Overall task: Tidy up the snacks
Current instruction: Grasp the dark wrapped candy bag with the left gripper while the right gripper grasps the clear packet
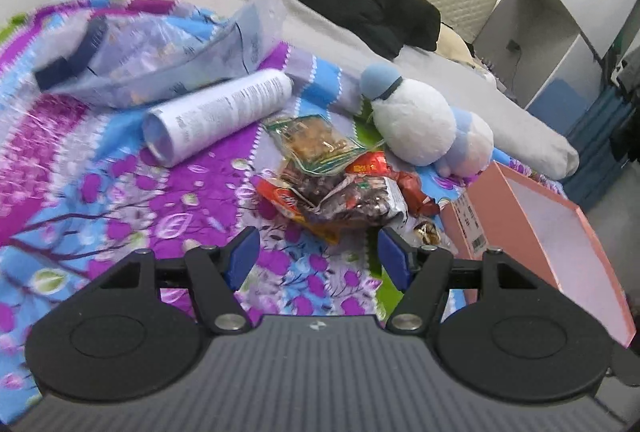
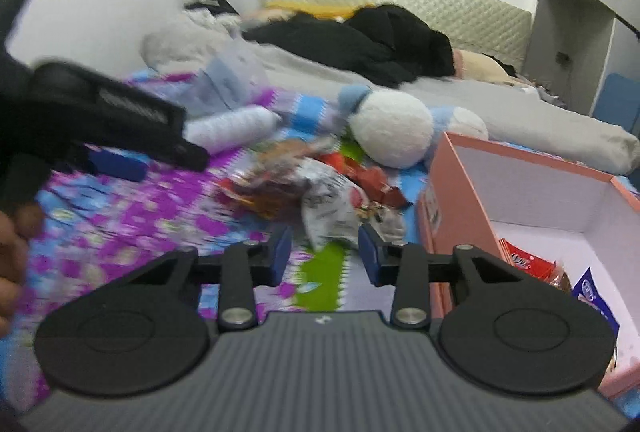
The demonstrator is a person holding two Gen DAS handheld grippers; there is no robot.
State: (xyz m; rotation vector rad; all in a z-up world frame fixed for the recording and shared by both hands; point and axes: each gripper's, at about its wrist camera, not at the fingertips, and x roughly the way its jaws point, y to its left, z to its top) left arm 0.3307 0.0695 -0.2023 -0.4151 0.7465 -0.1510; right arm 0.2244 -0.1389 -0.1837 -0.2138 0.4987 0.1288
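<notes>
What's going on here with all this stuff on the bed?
A person is tidying snacks on a bed, using a hand-held gripper in each hand. Both the left hand-held gripper and the right hand-held gripper are open and empty, aimed at a pile of snack packets on the flowery bedspread. A pink box beside the pile already holds a few packets. A plush toy and a white tube lie nearby.

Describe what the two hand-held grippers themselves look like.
Both match: the left hand-held gripper and right hand-held gripper have a ribbed dark grey body with a small pale logo, round black discs either side, black linkage arms with silver pins, and blue finger pads. No cables or sleeves show.
</notes>
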